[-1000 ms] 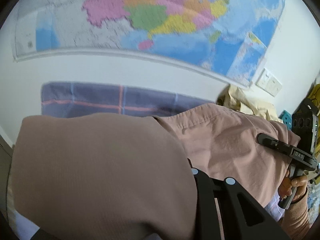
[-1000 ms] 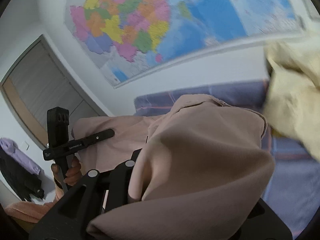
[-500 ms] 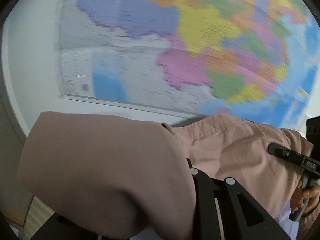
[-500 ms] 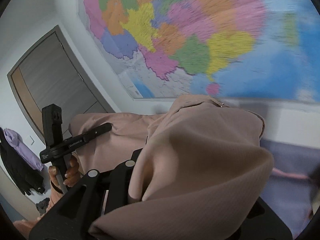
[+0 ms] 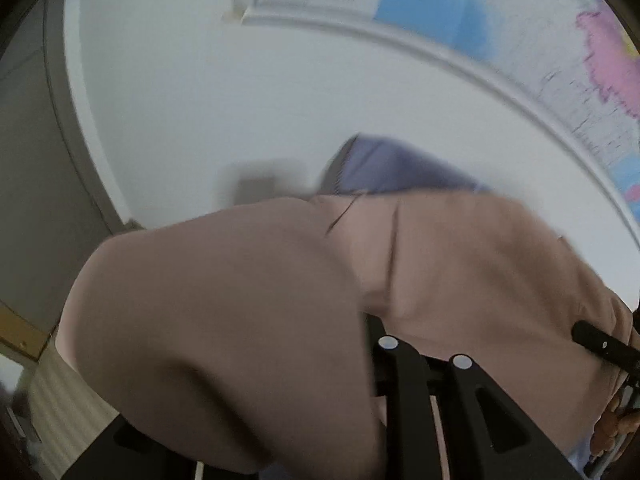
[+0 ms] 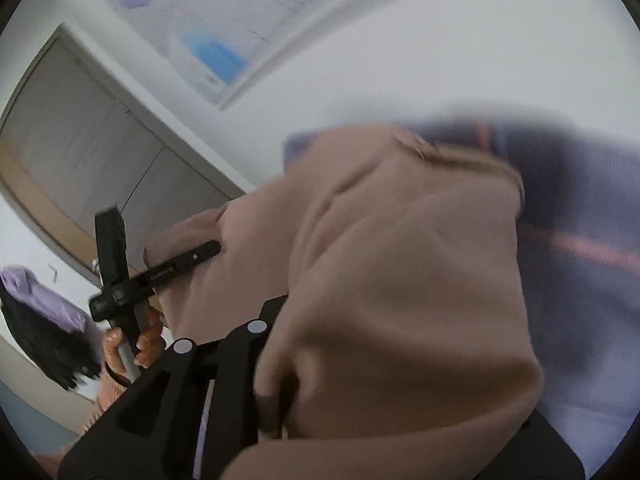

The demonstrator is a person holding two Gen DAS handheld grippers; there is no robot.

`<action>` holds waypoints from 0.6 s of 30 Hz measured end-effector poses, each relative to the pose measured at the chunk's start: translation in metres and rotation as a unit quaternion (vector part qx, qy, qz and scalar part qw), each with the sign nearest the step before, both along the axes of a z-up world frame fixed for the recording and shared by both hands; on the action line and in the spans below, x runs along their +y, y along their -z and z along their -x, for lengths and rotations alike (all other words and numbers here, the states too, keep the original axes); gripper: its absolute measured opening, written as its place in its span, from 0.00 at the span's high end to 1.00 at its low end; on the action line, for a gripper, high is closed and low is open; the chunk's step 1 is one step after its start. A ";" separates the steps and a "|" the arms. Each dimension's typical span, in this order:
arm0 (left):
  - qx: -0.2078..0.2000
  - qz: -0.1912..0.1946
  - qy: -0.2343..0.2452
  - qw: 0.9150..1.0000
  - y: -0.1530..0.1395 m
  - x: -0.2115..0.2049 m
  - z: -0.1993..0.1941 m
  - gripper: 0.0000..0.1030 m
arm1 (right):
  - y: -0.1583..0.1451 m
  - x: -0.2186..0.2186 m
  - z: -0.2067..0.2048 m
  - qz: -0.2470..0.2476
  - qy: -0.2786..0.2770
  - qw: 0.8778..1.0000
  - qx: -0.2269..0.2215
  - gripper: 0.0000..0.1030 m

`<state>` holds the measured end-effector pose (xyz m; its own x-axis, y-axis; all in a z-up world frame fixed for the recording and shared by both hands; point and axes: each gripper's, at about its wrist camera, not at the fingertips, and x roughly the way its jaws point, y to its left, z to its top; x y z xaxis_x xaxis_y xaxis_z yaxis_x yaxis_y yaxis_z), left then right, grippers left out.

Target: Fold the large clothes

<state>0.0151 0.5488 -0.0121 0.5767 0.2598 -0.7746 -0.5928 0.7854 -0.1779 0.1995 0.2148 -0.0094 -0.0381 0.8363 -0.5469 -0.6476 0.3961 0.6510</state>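
Observation:
A large dusty-pink garment [image 5: 224, 320] hangs between both grippers and is held up in the air. In the left wrist view it drapes over my left gripper [image 5: 360, 364], hiding the left finger; the right finger [image 5: 432, 400] shows, shut on the cloth. In the right wrist view the garment [image 6: 400, 300] covers my right gripper [image 6: 276, 392], which is shut on a fold of it. The left gripper [image 6: 188, 260] also shows there, clamped on the garment's far edge. The right gripper's tip shows at the left wrist view's right edge [image 5: 600, 344].
A purple plaid bed cover [image 6: 580, 240] lies below and beyond the garment; it also shows in the left wrist view [image 5: 392, 172]. A wall map [image 5: 520, 40] hangs on the white wall. A grey door [image 6: 80, 140] stands left, with dark and lilac clothes [image 6: 36, 312] beside it.
Both cameras have tilted back down: the map has slid up and the bed cover is in view again. Both grippers still hold the pink garment. Frames are motion-blurred.

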 end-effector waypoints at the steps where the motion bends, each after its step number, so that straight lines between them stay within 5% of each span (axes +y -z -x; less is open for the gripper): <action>1: -0.005 0.007 -0.001 1.000 0.002 0.002 0.002 0.77 | 0.004 -0.003 -0.003 -0.005 0.004 1.000 0.012 0.73; 7: 0.002 -0.001 0.002 1.000 0.003 0.001 -0.001 0.73 | 0.001 -0.030 -0.007 -0.003 0.024 0.999 0.020 0.38; 10: 0.005 0.001 0.008 1.000 0.007 -0.001 0.000 0.68 | -0.001 -0.049 -0.010 -0.026 0.032 0.998 0.042 0.34; 12: 0.007 -0.001 0.009 1.000 0.011 -0.006 0.003 0.68 | 0.003 -0.059 -0.015 -0.040 0.040 0.997 0.060 0.46; 14: 0.010 -0.006 0.013 1.000 0.011 -0.009 0.003 0.68 | -0.001 -0.062 -0.018 -0.049 0.033 0.996 0.073 0.86; 18: 0.003 0.002 0.025 1.000 0.008 -0.012 0.003 0.68 | -0.012 -0.079 -0.010 -0.076 0.028 0.995 0.053 0.91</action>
